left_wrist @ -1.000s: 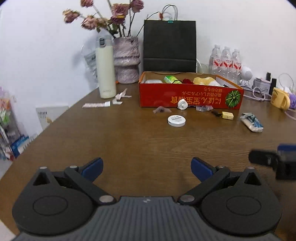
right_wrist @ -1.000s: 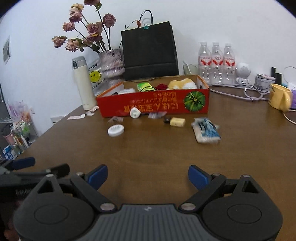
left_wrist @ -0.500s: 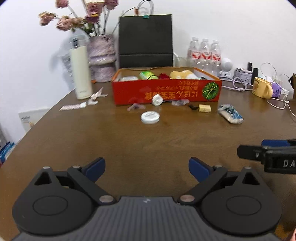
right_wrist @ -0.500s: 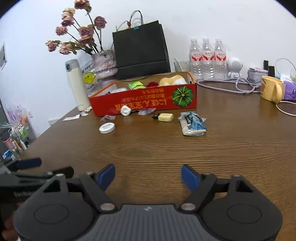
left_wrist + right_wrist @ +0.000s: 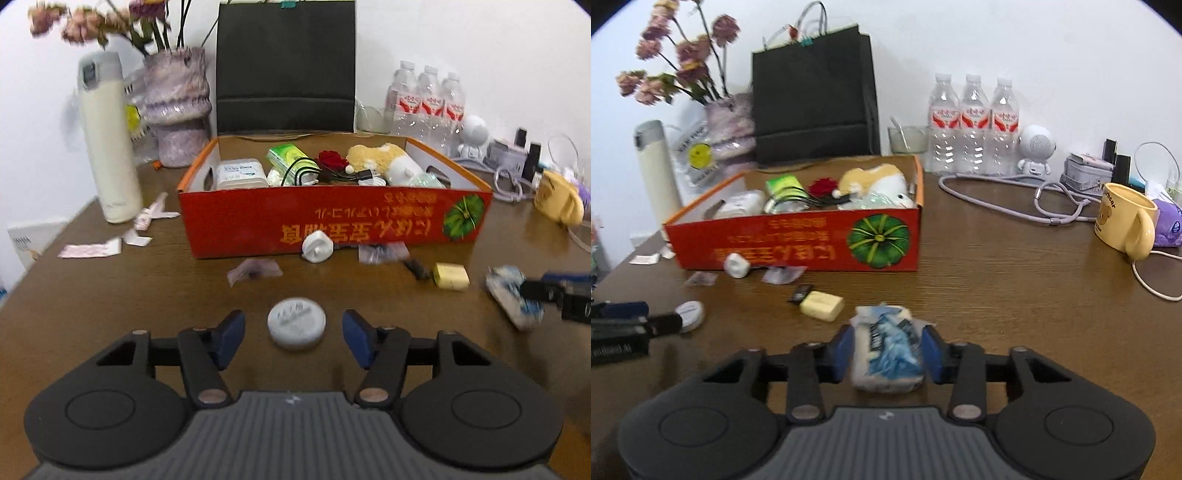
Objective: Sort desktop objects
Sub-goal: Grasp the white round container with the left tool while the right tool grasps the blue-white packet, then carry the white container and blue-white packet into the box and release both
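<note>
A red cardboard box (image 5: 332, 221) (image 5: 798, 243) with several items inside stands mid-table. In front of it lie a white round tin (image 5: 296, 324) (image 5: 690, 311), a white spool (image 5: 317, 248), a yellow block (image 5: 450, 276) (image 5: 822, 305) and small wrappers. My left gripper (image 5: 293, 339) is open, its blue pads on either side of the tin, not touching it. My right gripper (image 5: 885, 352) has its pads closed in against both sides of a blue-and-white tissue pack (image 5: 886, 350) that lies on the table.
A white thermos (image 5: 109, 140), a vase of dried flowers (image 5: 177, 107), a black paper bag (image 5: 286, 66), three water bottles (image 5: 971, 125), a yellow mug (image 5: 1124, 219), cables and a small white robot speaker (image 5: 1036, 149) stand along the back and right.
Both grippers moved forward towards the box. The left one now straddles the round tin. The right one reached the tissue pack and its jaws narrowed onto it.
</note>
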Demonstrator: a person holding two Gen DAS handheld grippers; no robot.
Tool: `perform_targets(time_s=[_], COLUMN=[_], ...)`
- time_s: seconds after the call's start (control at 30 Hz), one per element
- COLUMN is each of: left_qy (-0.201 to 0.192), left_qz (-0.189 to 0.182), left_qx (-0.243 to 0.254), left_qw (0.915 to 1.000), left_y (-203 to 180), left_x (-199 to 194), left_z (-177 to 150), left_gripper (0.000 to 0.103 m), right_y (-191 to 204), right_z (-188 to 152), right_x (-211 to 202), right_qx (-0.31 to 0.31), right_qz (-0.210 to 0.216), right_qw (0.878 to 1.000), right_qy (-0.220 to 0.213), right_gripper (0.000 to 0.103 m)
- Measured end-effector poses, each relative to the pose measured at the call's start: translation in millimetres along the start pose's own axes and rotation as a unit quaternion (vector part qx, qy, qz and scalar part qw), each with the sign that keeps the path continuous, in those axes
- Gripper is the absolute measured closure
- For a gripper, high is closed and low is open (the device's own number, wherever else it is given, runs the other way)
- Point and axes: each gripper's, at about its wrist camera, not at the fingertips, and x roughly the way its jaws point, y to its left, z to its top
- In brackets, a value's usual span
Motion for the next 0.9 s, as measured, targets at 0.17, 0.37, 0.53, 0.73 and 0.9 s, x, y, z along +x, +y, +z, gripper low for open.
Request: perform_targets(time_s=[0.17, 0.37, 0.53, 0.73, 0.9], left_qy=[0.022, 0.019, 0.013, 0.005, 0.006], left_qz=[-0.015, -0.015, -0.024, -0.02, -0.021], left_qx=[-0.017, 0.001, -0.016, -0.005, -0.015], left_qw=[0.9995, 0.9997, 0.9995, 0.9998, 0.9997], left_y=[7.2, -1.6, -3.4, -1.9, 1.2], left_x=[21.1, 12.1, -26.8, -76.8, -107.5], left_z=[1.4, -4.5, -26.1, -57.7, -78.0], left_gripper=[0.063, 0.063, 0.063, 0.063, 0.063], right_y=[1.5, 18.1, 45.6, 74.2, 86.5], right_z=[-7.7, -14.7, -32.2, -65.2, -71.6], right_x=[17.4, 2.8, -29.5, -66.9, -97.4], right_qx=[-0.008, -0.035, -0.041, -0.049, -0.059], right_qz=[-0.007, 0.006, 0.051, 0.083, 0.086], right_qw=[1.0, 0.999, 0.998, 0.995, 0.994], right_qy=[0.018, 0.003, -0.004, 0.005, -0.02], right_gripper=[0.086, 0.101, 0.101, 0.101, 0.101])
